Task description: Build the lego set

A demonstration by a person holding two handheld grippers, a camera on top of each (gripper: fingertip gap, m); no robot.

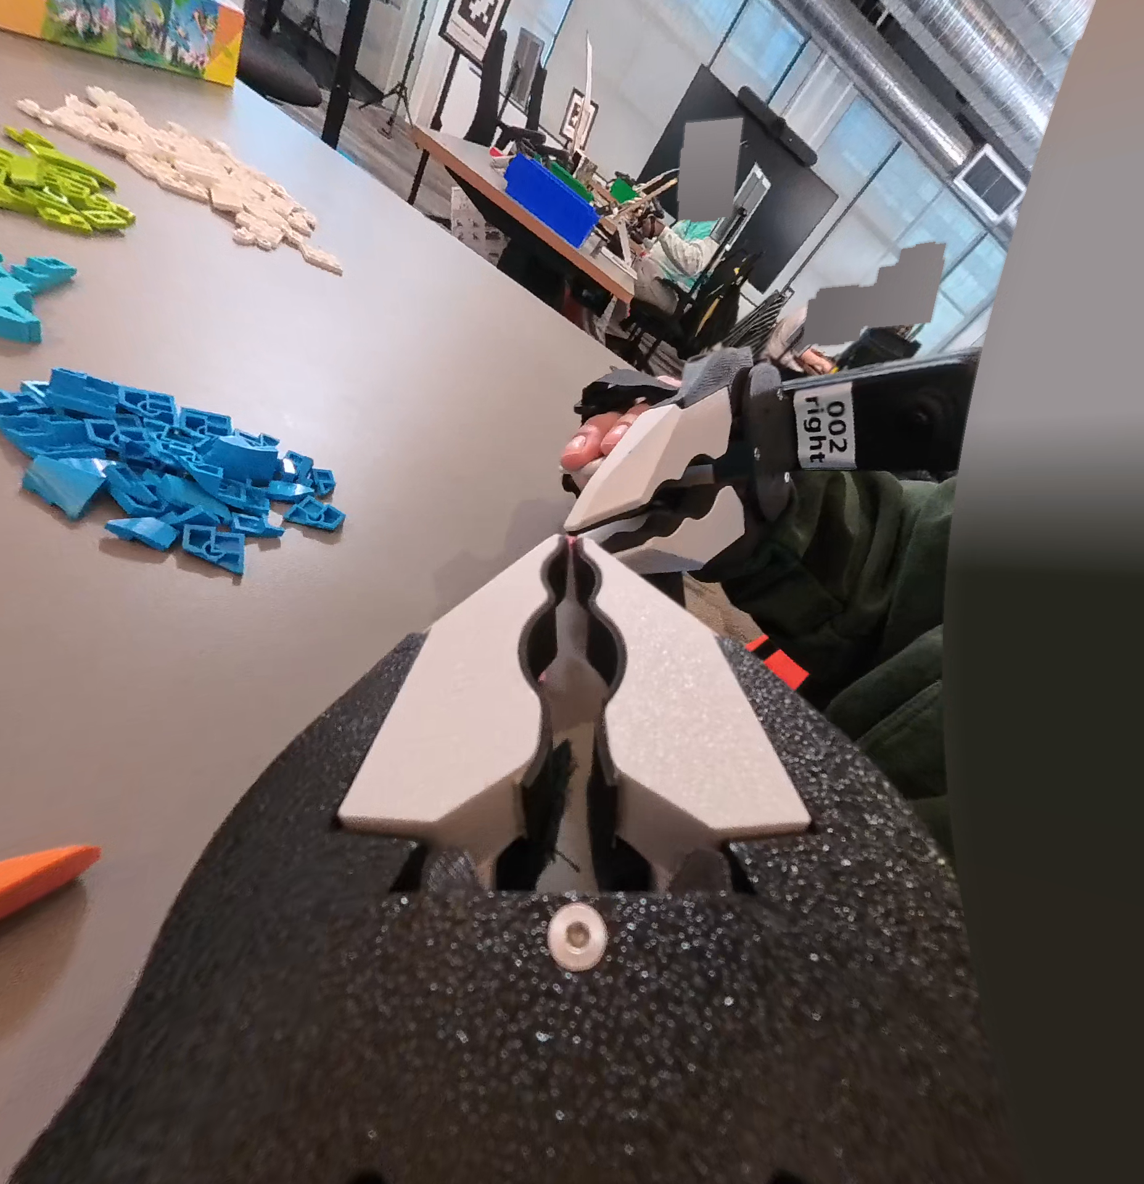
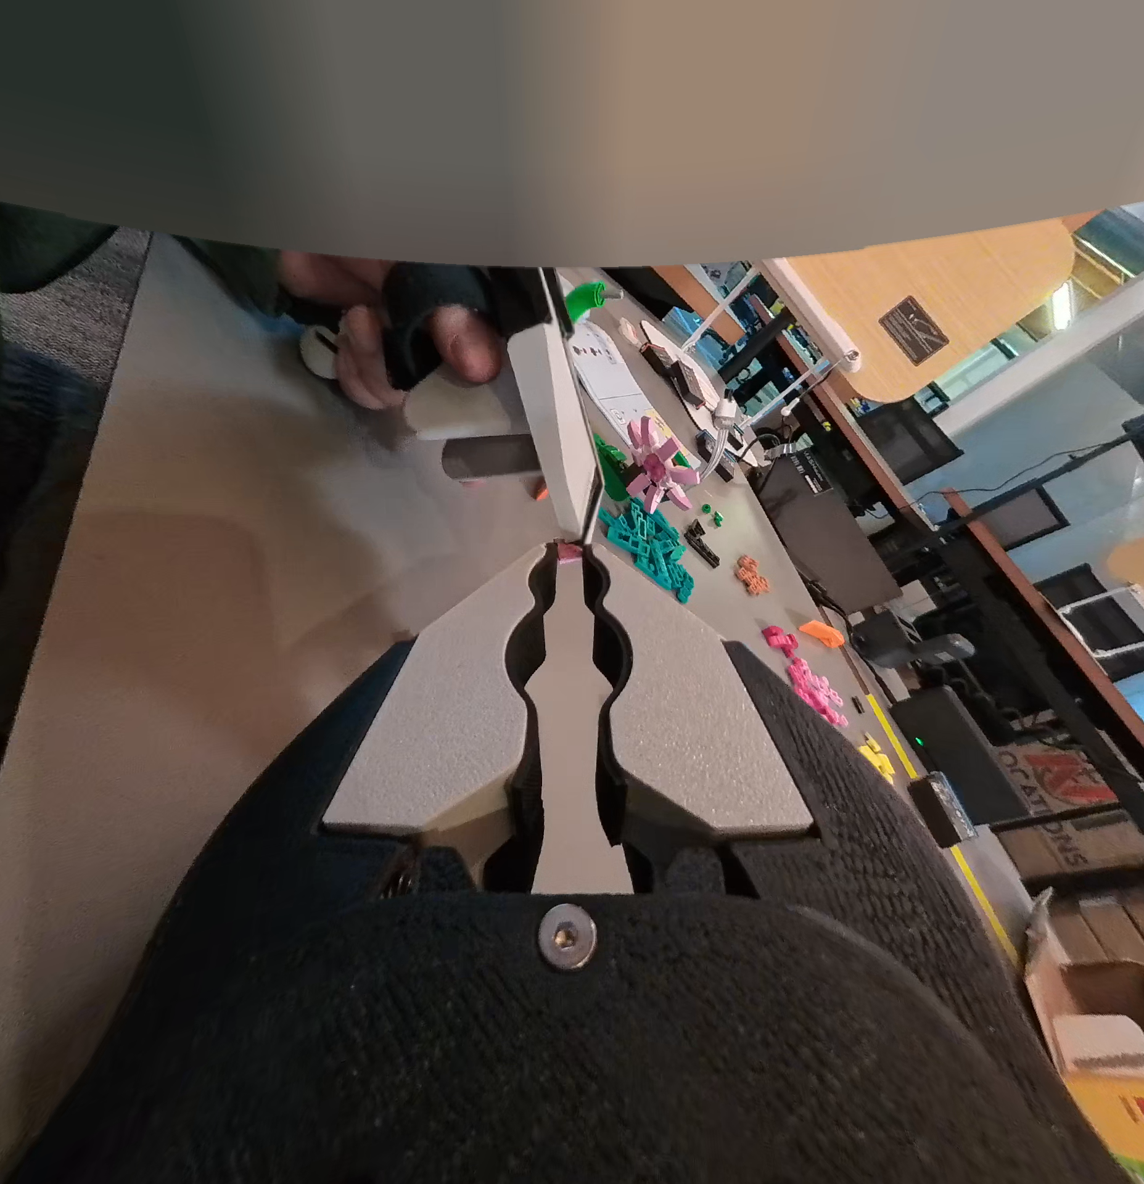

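Observation:
My left gripper (image 1: 572, 544) is shut, with a sliver of a small pink piece (image 1: 574, 543) showing between its tips. My right gripper (image 2: 568, 550) is shut on a small pink piece (image 2: 569, 553). The two grippers meet tip to tip above the grey table (image 1: 377, 397). In the left wrist view the right gripper (image 1: 572, 524) comes in from the right. In the right wrist view the left gripper (image 2: 582, 530) comes down from above, seen edge-on. Whether the two pink pieces touch is hidden by the tips.
Piles of blue (image 1: 165, 468), white (image 1: 172, 160), lime (image 1: 50, 186) and turquoise (image 1: 12, 301) pieces lie to the left. A built pink flower (image 2: 655, 468), teal pile (image 2: 652, 544), pink pile (image 2: 812, 692) and an instruction booklet (image 2: 604, 378) lie beyond the right gripper.

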